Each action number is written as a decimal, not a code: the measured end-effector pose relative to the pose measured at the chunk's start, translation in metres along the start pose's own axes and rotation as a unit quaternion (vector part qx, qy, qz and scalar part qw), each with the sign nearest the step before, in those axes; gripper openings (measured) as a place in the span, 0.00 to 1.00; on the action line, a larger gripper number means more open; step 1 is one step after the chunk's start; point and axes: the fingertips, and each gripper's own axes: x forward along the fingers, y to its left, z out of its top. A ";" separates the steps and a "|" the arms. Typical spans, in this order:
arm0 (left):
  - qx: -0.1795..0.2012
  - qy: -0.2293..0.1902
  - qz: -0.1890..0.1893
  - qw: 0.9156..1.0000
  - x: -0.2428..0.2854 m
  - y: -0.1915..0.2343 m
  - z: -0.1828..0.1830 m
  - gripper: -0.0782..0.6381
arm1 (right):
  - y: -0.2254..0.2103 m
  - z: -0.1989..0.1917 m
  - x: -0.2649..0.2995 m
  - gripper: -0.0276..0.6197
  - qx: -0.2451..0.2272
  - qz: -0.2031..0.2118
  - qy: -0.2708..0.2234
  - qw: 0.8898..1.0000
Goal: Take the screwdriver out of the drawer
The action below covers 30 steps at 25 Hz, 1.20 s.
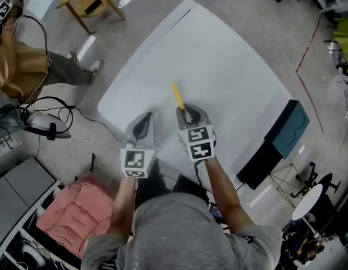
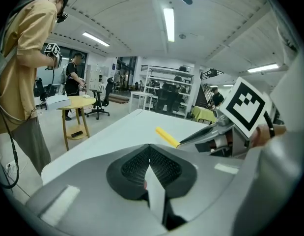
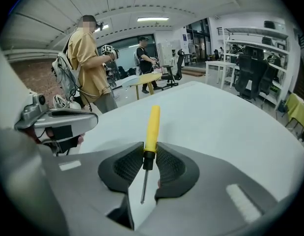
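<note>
Over the white table point(image 1: 218, 55), right gripper point(image 3: 150, 154) fingers point(image 3: 171, 167) pinch the screwdriver point(image 3: 152, 124) at its collar.

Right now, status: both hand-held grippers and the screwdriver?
Right hand-held gripper shut on screwdriver, near the yellow handle's base. Left hand-held gripper shut, empty. Both above white table; nothing in the way.

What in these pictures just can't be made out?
- Head view: the metal shaft of the screwdriver, covered by the right gripper.
- Head view: the dark box beside the table. Its inside is out of sight, so I cannot tell whether it is a drawer.
</note>
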 end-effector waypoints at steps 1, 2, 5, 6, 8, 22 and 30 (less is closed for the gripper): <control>-0.002 0.002 0.001 1.000 0.001 0.001 -0.003 0.13 | 0.000 -0.002 0.003 0.17 -0.001 0.001 0.005 1.000; -0.004 0.002 0.001 1.000 0.002 0.002 -0.006 0.13 | 0.000 -0.004 0.007 0.17 -0.003 0.001 0.007 1.000; -0.005 0.006 0.002 1.000 0.004 0.003 -0.012 0.13 | -0.002 -0.007 0.014 0.17 -0.005 0.001 0.011 1.000; -0.005 0.007 0.002 1.000 0.004 0.003 -0.014 0.13 | -0.003 -0.009 0.016 0.17 -0.005 0.001 0.013 1.000; -0.006 0.008 0.004 1.000 0.004 0.004 -0.016 0.13 | -0.003 -0.012 0.020 0.17 -0.005 0.001 0.019 1.000; -0.008 0.008 0.005 1.000 0.006 0.007 -0.020 0.13 | -0.007 -0.021 0.031 0.18 0.006 -0.009 0.027 1.000; -0.002 0.008 0.004 1.000 0.004 0.005 -0.022 0.13 | -0.006 -0.021 0.033 0.18 -0.001 -0.016 0.026 1.000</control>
